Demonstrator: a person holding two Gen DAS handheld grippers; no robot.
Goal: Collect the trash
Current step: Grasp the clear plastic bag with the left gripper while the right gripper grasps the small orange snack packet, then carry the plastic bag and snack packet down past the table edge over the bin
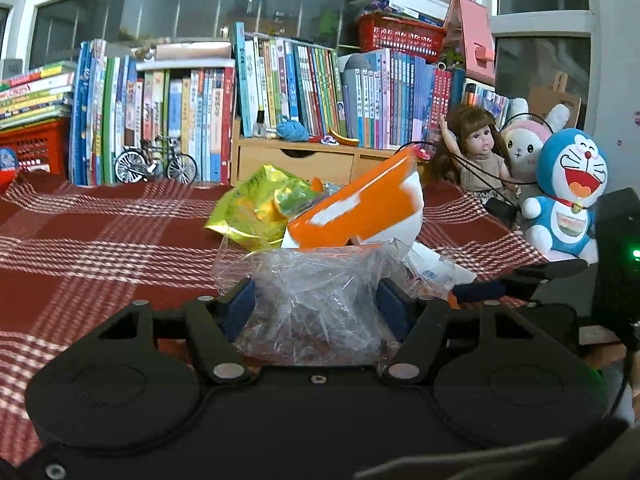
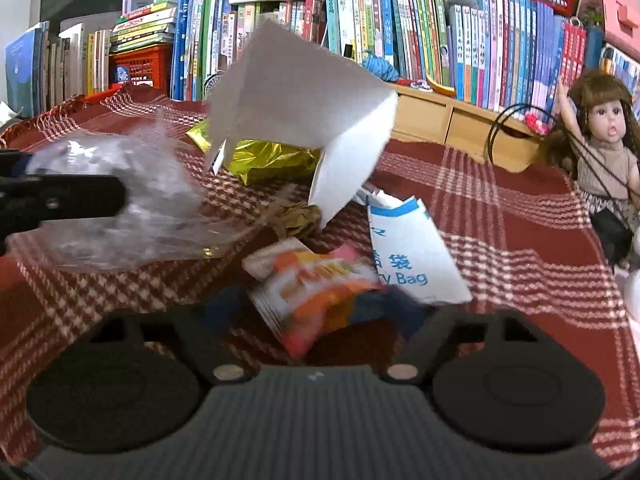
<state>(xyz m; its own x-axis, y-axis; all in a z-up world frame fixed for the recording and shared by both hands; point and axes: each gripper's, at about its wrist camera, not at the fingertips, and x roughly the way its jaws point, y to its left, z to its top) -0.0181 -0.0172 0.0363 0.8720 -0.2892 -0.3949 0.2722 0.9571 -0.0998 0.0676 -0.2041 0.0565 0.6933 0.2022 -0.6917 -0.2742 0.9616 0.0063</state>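
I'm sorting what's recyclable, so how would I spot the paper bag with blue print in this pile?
Start at the red checked cloth in front of the bookshelf. In the trash pile on it, look right of the tilted white carton. The paper bag lies flat there, the only white piece with blue lettering, unlike the orange snack wrapper beside it.

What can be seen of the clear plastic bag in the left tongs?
The clear plastic bag is thin, crinkled, see-through film, bunched into a loose wad with glinting creases. It sits between the blue pads of the left tongs, which press on its sides, its top edge flaring above them. The right wrist view shows it off the red checked tablecloth, left of the other litter. Whether anything is inside cannot be told.
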